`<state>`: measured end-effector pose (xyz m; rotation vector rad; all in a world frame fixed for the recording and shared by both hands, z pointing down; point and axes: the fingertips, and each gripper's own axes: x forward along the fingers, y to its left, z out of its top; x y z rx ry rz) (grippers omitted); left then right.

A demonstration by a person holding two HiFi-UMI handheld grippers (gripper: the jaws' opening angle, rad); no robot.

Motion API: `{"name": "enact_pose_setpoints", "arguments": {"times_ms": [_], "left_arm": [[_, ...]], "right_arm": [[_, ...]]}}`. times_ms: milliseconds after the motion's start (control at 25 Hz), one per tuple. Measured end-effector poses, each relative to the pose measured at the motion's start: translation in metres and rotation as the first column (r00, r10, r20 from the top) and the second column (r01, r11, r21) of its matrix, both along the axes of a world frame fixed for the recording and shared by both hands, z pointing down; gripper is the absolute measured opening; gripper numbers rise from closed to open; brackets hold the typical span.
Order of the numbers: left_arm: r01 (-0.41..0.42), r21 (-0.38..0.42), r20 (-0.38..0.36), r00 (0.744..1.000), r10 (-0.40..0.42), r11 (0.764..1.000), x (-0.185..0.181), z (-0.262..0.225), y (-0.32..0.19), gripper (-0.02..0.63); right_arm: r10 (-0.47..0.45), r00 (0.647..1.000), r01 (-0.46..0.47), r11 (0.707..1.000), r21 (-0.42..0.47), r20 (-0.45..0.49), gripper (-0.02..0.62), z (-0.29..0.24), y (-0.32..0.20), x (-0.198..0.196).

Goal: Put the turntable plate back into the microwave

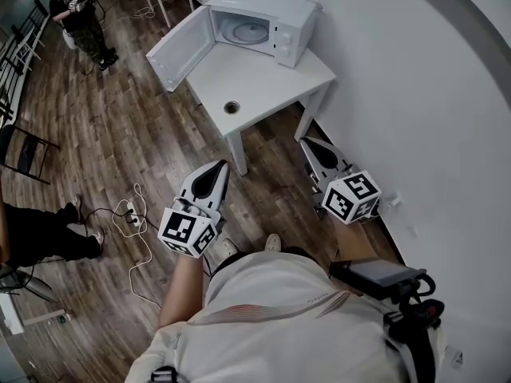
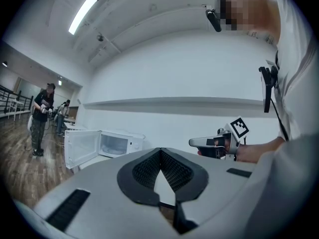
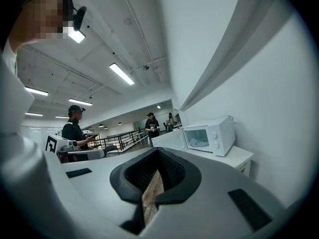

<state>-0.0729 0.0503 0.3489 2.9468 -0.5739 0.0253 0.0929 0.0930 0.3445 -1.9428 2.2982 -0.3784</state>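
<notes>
two clenched and empty, my left hand-held gripper (image 1: 221,169) and right hand-held gripper (image 1: 308,144) mid-frame, open microwave (image 1: 279,24) on the surface (image 1: 267,86) at top, turntable plate (image 1: 244,31) inside

My head camera looks steeply down from well back at the microwave (image 1: 255,26); both gripper views look level along my jaws toward it, well off.

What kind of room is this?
Probably a big open workroom or test hall, not a kitchen: a microwave sits on a small white table, with wood floor and long strip lights overhead.
</notes>
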Motion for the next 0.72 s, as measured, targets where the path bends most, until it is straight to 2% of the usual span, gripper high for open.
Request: {"name": "enact_pose_setpoints", "arguments": {"times_ms": [160, 720], "left_arm": [[-0.013, -0.007, -0.007, 1.000, 0.013, 1.000, -0.012, 0.001, -0.005, 0.009], [-0.045, -0.005, -0.016, 0.999, 0.045, 0.999, -0.025, -0.006, -0.018, 0.009]], "right_arm": [[0.010, 1.000, -0.010, 1.000, 0.002, -0.015, 0.005, -0.003, -0.003, -0.016], [0.042, 0.999, -0.042, 0.999, -0.003, -0.024, 0.005, -0.009, -0.010, -0.029]]}}
